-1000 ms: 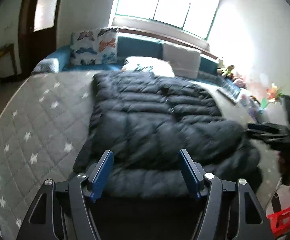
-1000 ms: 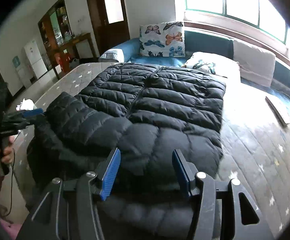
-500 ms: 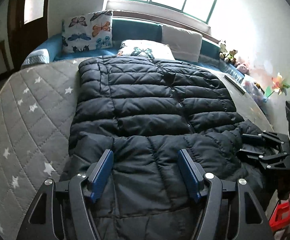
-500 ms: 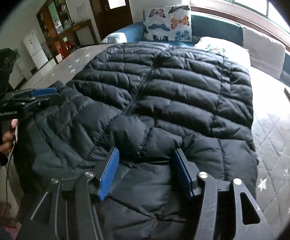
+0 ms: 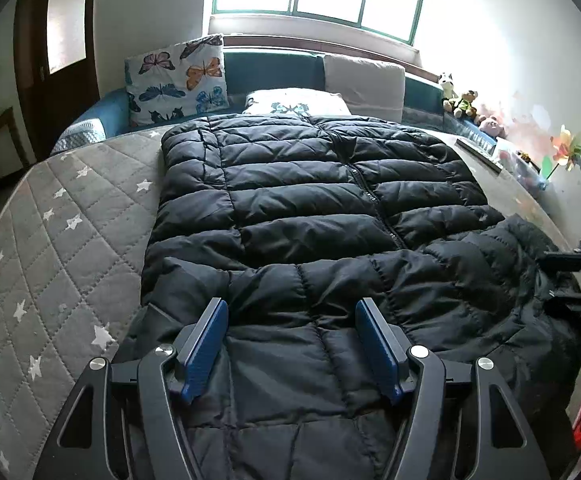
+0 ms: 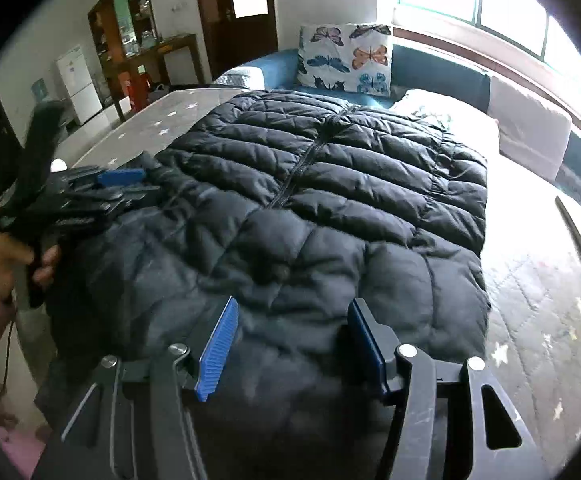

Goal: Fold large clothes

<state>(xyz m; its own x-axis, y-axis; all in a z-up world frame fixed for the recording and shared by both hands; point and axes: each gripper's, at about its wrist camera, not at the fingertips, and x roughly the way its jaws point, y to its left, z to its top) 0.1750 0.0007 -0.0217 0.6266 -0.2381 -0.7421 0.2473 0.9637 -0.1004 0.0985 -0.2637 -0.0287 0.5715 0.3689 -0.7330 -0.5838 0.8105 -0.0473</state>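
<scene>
A large black puffer jacket (image 5: 310, 200) lies zipped and spread on the grey star-quilted bed (image 5: 70, 240), its near end bunched in a thick fold at the bed's edge. My left gripper (image 5: 292, 320) hovers open over that near end, blue pads apart with fabric below them. My right gripper (image 6: 290, 328) stands open the same way over the jacket (image 6: 330, 184) near its right side. Each gripper shows in the other's view: the right gripper (image 5: 570, 276) at the jacket's right edge, and the left gripper (image 6: 102, 196), held by a hand (image 6: 18, 256), at its left edge.
A butterfly pillow (image 5: 178, 80), a white pillow (image 5: 294, 104) and a grey cushion (image 5: 364, 80) line the bed's head under the window. Soft toys (image 5: 462, 104) and a pinwheel (image 5: 570, 152) stand at the right wall. A door, cabinet (image 6: 130, 40) and fridge (image 6: 78, 80) are left.
Both grippers have come down and closer to the jacket's near end. The jacket, blurred and rumpled a second ago, now lies flatter and stretched up the bed.
</scene>
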